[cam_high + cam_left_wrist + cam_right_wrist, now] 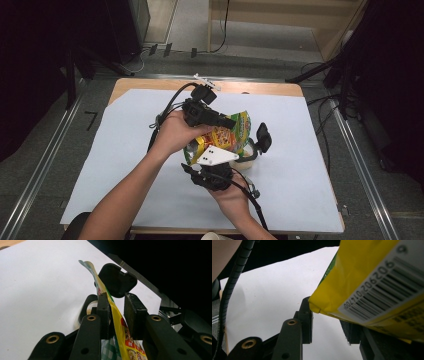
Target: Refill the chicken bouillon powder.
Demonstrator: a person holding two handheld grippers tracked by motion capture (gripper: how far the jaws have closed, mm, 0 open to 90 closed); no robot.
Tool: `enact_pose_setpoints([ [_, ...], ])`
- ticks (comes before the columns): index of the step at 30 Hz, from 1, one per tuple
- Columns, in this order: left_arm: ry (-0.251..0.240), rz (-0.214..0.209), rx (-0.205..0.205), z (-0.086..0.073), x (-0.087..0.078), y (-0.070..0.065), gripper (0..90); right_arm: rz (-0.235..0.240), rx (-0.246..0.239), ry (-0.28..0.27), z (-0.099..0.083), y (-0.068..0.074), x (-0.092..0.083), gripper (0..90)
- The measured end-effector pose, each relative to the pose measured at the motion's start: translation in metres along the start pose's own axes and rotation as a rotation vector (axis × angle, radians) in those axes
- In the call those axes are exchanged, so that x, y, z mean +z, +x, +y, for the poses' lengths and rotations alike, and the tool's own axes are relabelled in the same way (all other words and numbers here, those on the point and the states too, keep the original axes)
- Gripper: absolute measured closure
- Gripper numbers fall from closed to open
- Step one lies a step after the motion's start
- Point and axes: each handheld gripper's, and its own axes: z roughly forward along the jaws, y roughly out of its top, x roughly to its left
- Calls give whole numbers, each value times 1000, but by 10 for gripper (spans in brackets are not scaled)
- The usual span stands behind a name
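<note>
A yellow and green snack bag point(232, 136) hangs tilted above the middle of the white sheet. My left gripper point(231, 124), held from the left, is shut on the bag's upper part. In the left gripper view the bag point(120, 326) runs between the jaws of the left gripper point(117, 307), flat against the left pad point(103, 312). My right gripper point(252, 145) comes from below with its white plate point(216, 156) on top. Its jaws point(328, 320) stand open over bare sheet, and the bag's barcode side point(367, 272) lies over the right jaw.
A small pale round container point(246, 161) sits on the sheet under the bag, by the right gripper; it shows again in the left gripper view point(83, 315). The white sheet point(300, 175) covers a wooden table point(260, 89). Cables trail from both grippers.
</note>
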Motion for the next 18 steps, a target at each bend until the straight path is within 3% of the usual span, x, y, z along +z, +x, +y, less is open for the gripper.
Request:
enact_pose_setpoints([
  [18, 8, -6, -1, 0, 3, 0, 750, -3, -5, 10, -1, 0, -1, 667],
])
